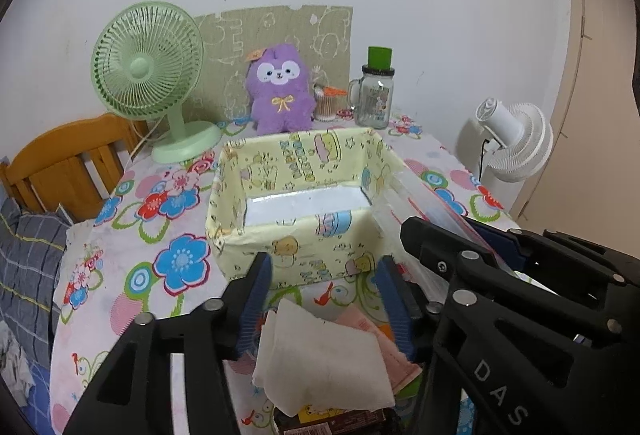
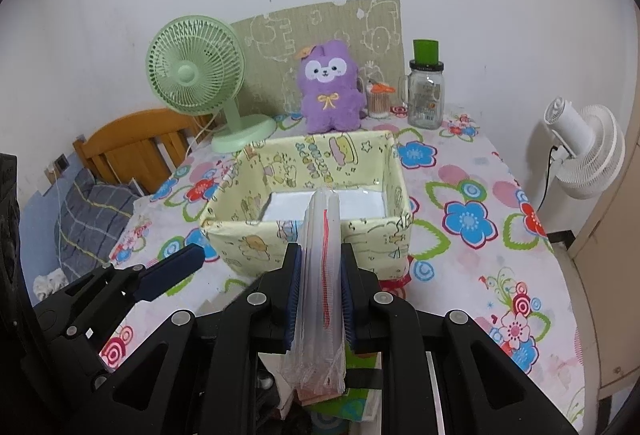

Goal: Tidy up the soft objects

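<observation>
A yellow cartoon-print fabric box (image 1: pixel 288 247) (image 2: pixel 248 239) stands open on the floral table, with only a white bottom showing inside. My right gripper (image 2: pixel 320 295) is shut on a stack of clear zip bags (image 2: pixel 322 259) with a red seal, held upright just in front of the box; it also shows in the left wrist view (image 1: pixel 472 235) at the box's right side. My left gripper (image 1: pixel 326 299) is open, its fingers wide apart above a folded white cloth (image 1: pixel 324 359) and pink sheets (image 1: pixel 384 347) near the table's front edge. A purple plush toy (image 1: pixel 280 91) (image 2: pixel 330 91) sits behind the box.
A green desk fan (image 1: pixel 152 75) (image 2: pixel 200 75) stands back left. A glass jar with a green lid (image 1: pixel 374 91) (image 2: pixel 426 91) and a cotton-swab cup (image 1: pixel 326 103) stand back right. A white fan (image 2: pixel 580 151) is beyond the right edge. A wooden bed frame (image 1: pixel 68 159) lies left.
</observation>
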The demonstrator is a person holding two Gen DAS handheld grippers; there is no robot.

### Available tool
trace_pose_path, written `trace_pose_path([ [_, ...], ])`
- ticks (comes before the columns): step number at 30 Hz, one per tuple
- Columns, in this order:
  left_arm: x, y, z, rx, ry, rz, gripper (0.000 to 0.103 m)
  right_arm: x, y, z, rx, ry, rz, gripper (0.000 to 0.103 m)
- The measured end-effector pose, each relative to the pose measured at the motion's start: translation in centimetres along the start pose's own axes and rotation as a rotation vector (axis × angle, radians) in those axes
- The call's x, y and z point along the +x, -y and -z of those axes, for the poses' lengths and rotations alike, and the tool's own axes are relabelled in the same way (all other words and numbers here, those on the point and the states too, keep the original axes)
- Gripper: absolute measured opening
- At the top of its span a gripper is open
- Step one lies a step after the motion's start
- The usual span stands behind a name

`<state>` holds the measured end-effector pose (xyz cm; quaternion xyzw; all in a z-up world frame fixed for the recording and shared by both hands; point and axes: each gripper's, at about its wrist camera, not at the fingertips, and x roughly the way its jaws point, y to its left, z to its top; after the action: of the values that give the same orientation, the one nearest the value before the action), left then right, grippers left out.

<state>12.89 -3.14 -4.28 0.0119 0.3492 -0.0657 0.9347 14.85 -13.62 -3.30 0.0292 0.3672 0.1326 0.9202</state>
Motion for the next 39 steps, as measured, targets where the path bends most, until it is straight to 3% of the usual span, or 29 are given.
trace_pose_path([
  [30,5.0,-2.0,3.9,-0.063,-0.148,-0.022,0.065,6.1,-0.4,3.4,-0.005,-0.158,-0.007,0.021],
  [32,5.0,-2.2,4.0,-0.069,-0.146,-0.017,0.063,6.2,-0.5,3.5,-0.007,-0.16,-0.01,0.021],
  [34,4.8,-2.2,4.1,-0.076,-0.141,-0.01,0.052,6.2,-0.5,3.4,-0.004,-0.16,-0.015,0.021],
  [39,4.4,-2.3,3.9,-0.083,-0.126,-0.007,0.038,5.9,-0.8,3.2,-0.009,-0.15,-0.009,0.021],
])
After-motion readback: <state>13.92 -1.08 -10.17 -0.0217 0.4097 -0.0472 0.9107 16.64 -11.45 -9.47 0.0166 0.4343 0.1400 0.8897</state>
